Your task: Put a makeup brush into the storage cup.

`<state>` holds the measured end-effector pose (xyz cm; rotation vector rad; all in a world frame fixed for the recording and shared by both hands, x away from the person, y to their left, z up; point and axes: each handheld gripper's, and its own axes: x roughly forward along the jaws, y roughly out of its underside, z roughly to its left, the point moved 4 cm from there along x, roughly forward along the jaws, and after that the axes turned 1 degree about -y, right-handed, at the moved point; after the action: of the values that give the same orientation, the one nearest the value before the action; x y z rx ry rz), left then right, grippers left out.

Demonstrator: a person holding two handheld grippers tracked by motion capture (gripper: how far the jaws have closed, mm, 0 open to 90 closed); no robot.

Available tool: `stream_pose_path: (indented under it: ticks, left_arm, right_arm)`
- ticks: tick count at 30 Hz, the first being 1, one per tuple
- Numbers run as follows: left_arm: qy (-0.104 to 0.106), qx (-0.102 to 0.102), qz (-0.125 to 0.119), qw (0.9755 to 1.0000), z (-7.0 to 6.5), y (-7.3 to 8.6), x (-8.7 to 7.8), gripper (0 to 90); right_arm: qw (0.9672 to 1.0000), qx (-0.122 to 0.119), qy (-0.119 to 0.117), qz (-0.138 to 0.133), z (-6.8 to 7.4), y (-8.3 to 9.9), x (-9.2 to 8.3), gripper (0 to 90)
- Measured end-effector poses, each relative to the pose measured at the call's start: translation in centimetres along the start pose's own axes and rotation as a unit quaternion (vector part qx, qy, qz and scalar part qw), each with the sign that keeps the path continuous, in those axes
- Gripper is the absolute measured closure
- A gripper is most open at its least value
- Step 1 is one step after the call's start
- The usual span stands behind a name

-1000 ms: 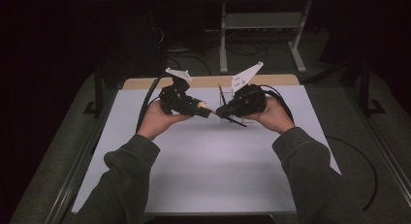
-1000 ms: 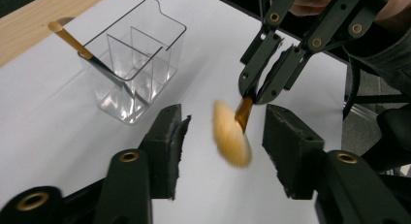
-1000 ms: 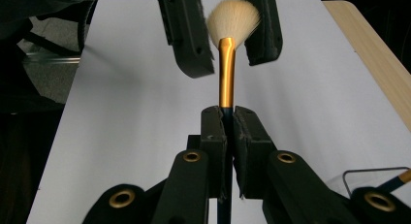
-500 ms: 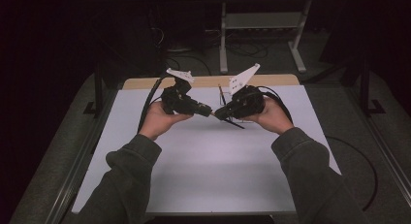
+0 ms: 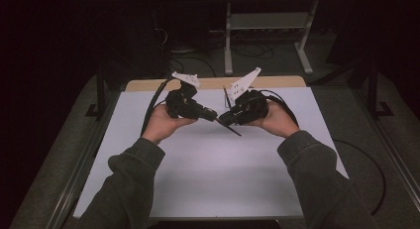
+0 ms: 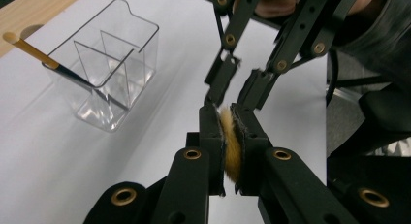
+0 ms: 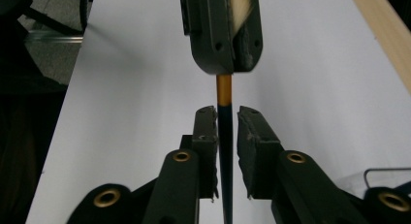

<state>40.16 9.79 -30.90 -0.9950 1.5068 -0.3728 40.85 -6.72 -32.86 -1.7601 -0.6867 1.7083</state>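
A makeup brush spans the two grippers above the white table (image 5: 198,179). Its tan bristles (image 6: 230,141) are pinched between the pads of my left gripper (image 6: 228,122), whose jaws have just been closing. A gold ferrule (image 7: 224,88) leads to the dark handle (image 7: 224,151), which runs between the jaws of my right gripper (image 7: 226,120). Those jaws have just been opening, and a gap shows beside the handle. In the high view the left gripper (image 5: 213,115) and right gripper (image 5: 223,119) meet tip to tip, and the handle end (image 5: 233,131) sticks out below.
A clear divided container (image 6: 104,64) stands on the table behind the grippers, with a second brush (image 6: 34,53) leaning in it. A wooden strip (image 5: 213,83) edges the table's far side. The person's sleeves come in from the bottom.
The tan bristle tip that showed between the grippers a second ago is now covered by the left jaws. Both hands have stayed where they were.
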Motion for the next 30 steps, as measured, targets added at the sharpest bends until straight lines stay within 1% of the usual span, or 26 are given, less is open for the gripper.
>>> stream_pose_path:
  ticks: [4, 5, 6, 8, 13, 14, 18, 23, 26, 27, 29, 30]
  left_arm:
    - [-0.004, 0.003, 0.005, 1.0000, 0.0, 0.1, 0.0, 84.3]
    - [-0.004, 0.003, 0.005, 1.0000, 0.0, 0.1, 0.0, 84.3]
    - [-0.005, 0.006, 0.007, 0.9999, 0.0, 0.1, 0.0, 84.3]
    - [-0.006, 0.004, 0.010, 0.9999, -0.1, 0.1, 0.1, 84.3]
    - [-0.007, 0.007, 0.017, 0.9998, -0.2, 0.1, 0.5, 84.3]
    - [-0.007, 0.009, 0.018, 0.9998, -0.2, 0.1, 0.5, 84.2]
    - [-0.003, 0.008, 0.017, 0.9998, -0.3, 0.1, 0.7, 84.3]
    - [-0.004, 0.012, 0.020, 0.9997, -0.4, 0.1, 0.8, 84.1]
    - [-0.006, 0.015, 0.019, 0.9997, -0.4, 0.1, 0.6, 83.1]
    - [-0.005, 0.014, 0.017, 0.9997, -0.4, 0.2, 0.6, 82.2]
    - [-0.008, 0.014, 0.016, 0.9997, -0.5, 0.2, 0.3, 73.9]
    - [-0.009, 0.013, 0.014, 0.9998, -0.5, 0.2, 0.2, 72.3]
  right_arm:
    - [0.9997, 0.006, -0.001, 0.025, 0.0, 0.3, 0.1, 72.0]
    - [0.9993, 0.008, 0.000, 0.037, 0.0, 0.3, 0.2, 71.5]
    - [0.9991, 0.009, -0.001, 0.043, 0.1, 0.3, 0.4, 71.5]
    - [0.9989, 0.007, -0.005, 0.047, 0.1, 0.3, 0.7, 71.6]
    - [0.9984, 0.004, -0.010, 0.055, 0.3, 0.0, 1.4, 73.6]
    - [0.9983, 0.000, -0.010, 0.057, 0.3, 0.0, 1.6, 74.9]
    - [0.9982, 0.003, -0.015, 0.058, 0.3, -0.1, 1.8, 80.6]
    - [0.9980, -0.002, -0.016, 0.061, 0.3, 0.0, 2.0, 82.1]
    - [0.9982, -0.002, -0.018, 0.056, 0.3, 0.0, 2.0, 82.5]
    - [0.9983, -0.004, -0.019, 0.055, 0.3, 0.0, 1.9, 82.6]
    - [0.9982, -0.003, -0.015, 0.058, 0.2, 0.1, 1.8, 82.7]
    - [0.9983, -0.001, -0.014, 0.057, 0.1, 0.2, 1.7, 82.7]
